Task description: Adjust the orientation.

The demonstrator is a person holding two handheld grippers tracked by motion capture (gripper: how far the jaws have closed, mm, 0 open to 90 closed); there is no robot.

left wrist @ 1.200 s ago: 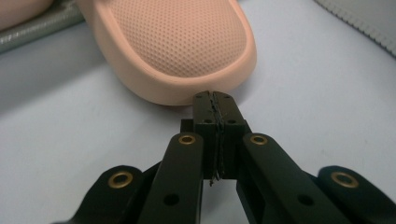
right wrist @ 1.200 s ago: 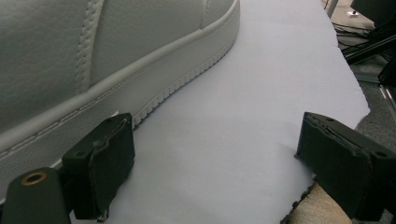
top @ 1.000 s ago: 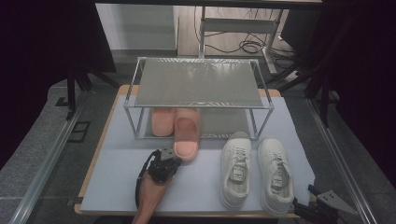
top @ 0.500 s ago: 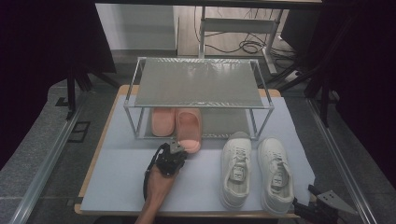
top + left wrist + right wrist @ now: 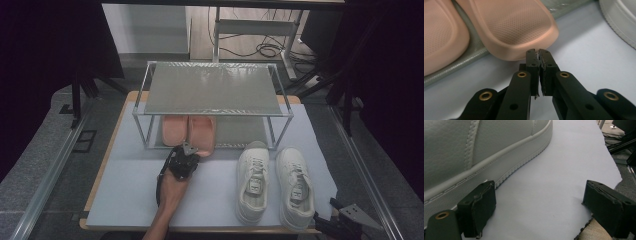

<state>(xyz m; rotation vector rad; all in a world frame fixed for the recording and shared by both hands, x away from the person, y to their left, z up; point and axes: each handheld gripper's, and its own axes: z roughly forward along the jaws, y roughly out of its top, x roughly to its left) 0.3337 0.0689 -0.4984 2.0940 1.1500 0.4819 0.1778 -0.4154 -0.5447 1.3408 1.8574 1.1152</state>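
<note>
A pair of pink slippers lies on the lower shelf of a metal rack (image 5: 280, 114). The left slipper (image 5: 174, 129) (image 5: 439, 37) is fully under the top shelf, while the right slipper (image 5: 201, 136) (image 5: 514, 27) has its heel at the shelf's front edge. My left gripper (image 5: 191, 150) (image 5: 539, 53) is shut with nothing between its jaws, and its tips rest against that heel. Two white sneakers (image 5: 254, 182) (image 5: 296, 187) stand side by side on the mat to the right. My right gripper (image 5: 332, 225) (image 5: 541, 202) lies open at the table's near right corner, beside a sneaker (image 5: 474, 152).
A pale mat (image 5: 130, 190) covers the wooden table (image 5: 107, 150). The rack's mesh top shelf (image 5: 212, 90) is bare. A person's forearm (image 5: 167, 210) reaches in from the bottom edge. Cables and stand legs (image 5: 260, 47) lie on the floor beyond the table.
My left gripper has moved forward toward the rack, staying shut. The right slipper has slid farther in under the shelf ahead of it. The right gripper has kept still.
</note>
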